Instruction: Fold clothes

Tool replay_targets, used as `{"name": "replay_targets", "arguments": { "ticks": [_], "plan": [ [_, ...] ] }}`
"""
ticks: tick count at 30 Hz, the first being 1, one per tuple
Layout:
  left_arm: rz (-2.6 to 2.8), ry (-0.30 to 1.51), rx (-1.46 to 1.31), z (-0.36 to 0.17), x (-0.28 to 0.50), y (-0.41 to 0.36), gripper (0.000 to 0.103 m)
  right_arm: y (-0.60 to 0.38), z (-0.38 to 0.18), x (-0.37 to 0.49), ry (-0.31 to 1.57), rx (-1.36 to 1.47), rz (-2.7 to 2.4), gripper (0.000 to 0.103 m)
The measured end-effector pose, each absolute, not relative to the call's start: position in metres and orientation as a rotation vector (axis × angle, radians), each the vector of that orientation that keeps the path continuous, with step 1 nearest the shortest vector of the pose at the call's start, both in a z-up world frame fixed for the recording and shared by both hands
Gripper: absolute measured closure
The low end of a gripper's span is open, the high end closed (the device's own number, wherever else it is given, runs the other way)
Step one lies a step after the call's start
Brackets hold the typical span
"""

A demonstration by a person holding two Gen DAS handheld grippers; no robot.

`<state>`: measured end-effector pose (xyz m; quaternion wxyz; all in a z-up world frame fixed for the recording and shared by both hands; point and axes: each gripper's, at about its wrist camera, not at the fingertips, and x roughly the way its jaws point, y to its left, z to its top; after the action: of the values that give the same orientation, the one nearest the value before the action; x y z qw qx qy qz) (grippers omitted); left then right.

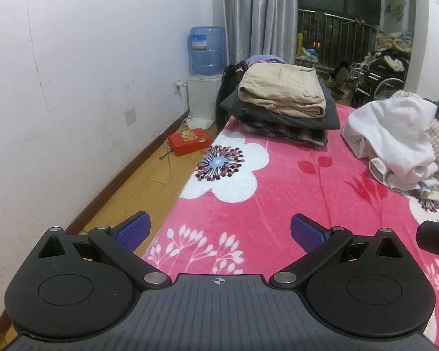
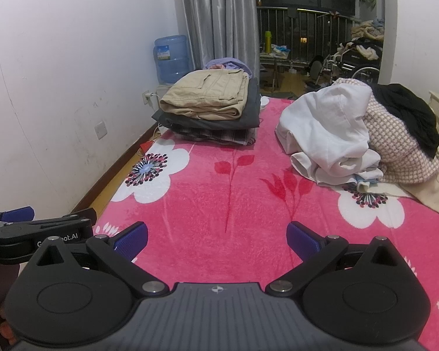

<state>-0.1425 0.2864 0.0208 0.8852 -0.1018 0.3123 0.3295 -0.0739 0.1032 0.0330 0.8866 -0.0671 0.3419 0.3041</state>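
Right wrist view: both the right tool (image 2: 216, 238) and left tool (image 1: 220, 229) gape wide, empty, over the pink floral fleece bed blanket (image 2: 219, 187). Between garments, I judge: folded beige-topped stack (image 2: 210, 99) at eleven o'clock; next, reach the crumpled white garment (image 2: 327, 128) at one o'clock

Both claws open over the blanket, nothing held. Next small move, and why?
Probably reach the right claw forward and right to the white garment on top of the unfolded heap. Both it and the left claw are open and empty over the pink blanket, the folded stack looks finished, and the white piece lies uppermost and nearest.
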Motion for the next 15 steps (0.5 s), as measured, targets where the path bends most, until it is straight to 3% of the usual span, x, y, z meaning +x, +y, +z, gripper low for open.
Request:
{"name": "replay_targets", "arguments": {
  "ticks": [15],
  "plan": [
    [0.687,0.653,-0.214,0.0203,-0.1419,0.2862,0.0,0.1017,0.0332,-0.0742,0.713,-0.136,0.631,0.0]
  ]
}}
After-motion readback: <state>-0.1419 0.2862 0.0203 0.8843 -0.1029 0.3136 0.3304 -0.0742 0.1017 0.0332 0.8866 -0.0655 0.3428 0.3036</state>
